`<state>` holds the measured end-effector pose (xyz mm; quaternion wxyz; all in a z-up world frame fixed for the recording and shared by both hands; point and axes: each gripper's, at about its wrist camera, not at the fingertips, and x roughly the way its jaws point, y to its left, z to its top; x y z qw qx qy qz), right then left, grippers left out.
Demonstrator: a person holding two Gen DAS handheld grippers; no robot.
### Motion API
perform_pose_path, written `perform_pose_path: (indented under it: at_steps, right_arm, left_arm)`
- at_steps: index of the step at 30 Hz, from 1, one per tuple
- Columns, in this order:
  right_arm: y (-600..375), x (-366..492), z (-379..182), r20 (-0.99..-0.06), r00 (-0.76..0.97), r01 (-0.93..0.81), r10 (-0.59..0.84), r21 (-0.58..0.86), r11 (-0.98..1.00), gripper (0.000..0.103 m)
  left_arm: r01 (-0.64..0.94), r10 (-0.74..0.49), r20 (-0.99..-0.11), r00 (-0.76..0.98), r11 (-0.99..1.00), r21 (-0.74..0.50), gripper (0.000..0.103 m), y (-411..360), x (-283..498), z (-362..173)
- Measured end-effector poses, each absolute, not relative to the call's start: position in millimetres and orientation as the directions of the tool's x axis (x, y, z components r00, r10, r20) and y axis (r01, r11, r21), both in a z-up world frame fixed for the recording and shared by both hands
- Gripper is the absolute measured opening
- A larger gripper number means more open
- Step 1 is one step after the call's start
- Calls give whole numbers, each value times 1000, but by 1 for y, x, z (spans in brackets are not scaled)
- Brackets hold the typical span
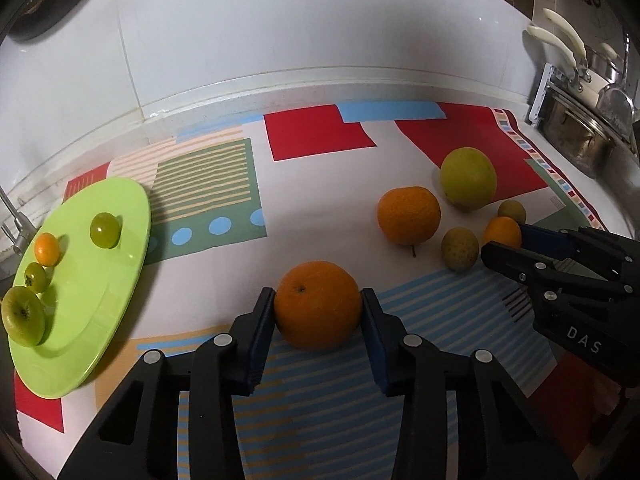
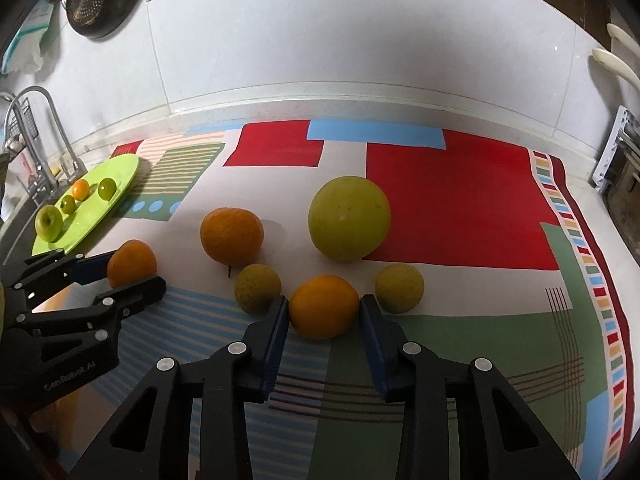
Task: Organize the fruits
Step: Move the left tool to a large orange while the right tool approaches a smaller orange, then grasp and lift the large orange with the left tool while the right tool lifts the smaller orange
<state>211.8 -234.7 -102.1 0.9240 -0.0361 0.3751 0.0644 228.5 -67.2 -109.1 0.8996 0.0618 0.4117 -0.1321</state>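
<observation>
the left gripper had a round orange between its blue pads, dimpled skin and a small dark navel facing up, and both pads pressed flat against its sides, so the jaws were clamped on it while it sat on the patterned mat. the right gripper had a smaller orange the same way, smooth and bright, with a pad touching each flank and the fruit resting on the mat. just beside that small orange, on its left, lay a dull speckled green fruit, close against the left pad, and on its right a second small green fruit lay near the other pad, so the fingers were crowded on both sides. a little farther back a stemmed orange sat alone, and beyond it, to the right, a large yellow-green fruit rested at the edge of a red patch. well apart on the left a lime-green plate lay by the sink side, carrying a green apple, a small green fruit, a tiny orange and a round green fruit. behind everything rose the white tiled wall, with a faucet at the far left and steel pots at the far right.
</observation>
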Motion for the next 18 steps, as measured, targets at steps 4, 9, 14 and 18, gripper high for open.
perform_pose_path:
  at_steps: [4,9,14,18]
  right_arm:
    - [-235,207,-100,-694,715,-143,90,-19,990,37]
    - [-234,197,-93,-685,722,-141,96,-10,990,37]
    - [-231,186,-83,-669,736,-145,107,-2,989,37]
    - [-225,174,-73,-646,753,-155,121,4,988,37]
  left_arm:
    - [302,-207,-750,628,953,-11,41,-68,224,-106]
    - [309,-226,-734,641,951,-23,41,-66,214,-96]
    - [308,-234,-716,658,951,-29,41,-62,203,-84]
    - [304,-239,-698,675,952,-32,41,-57,191,-73]
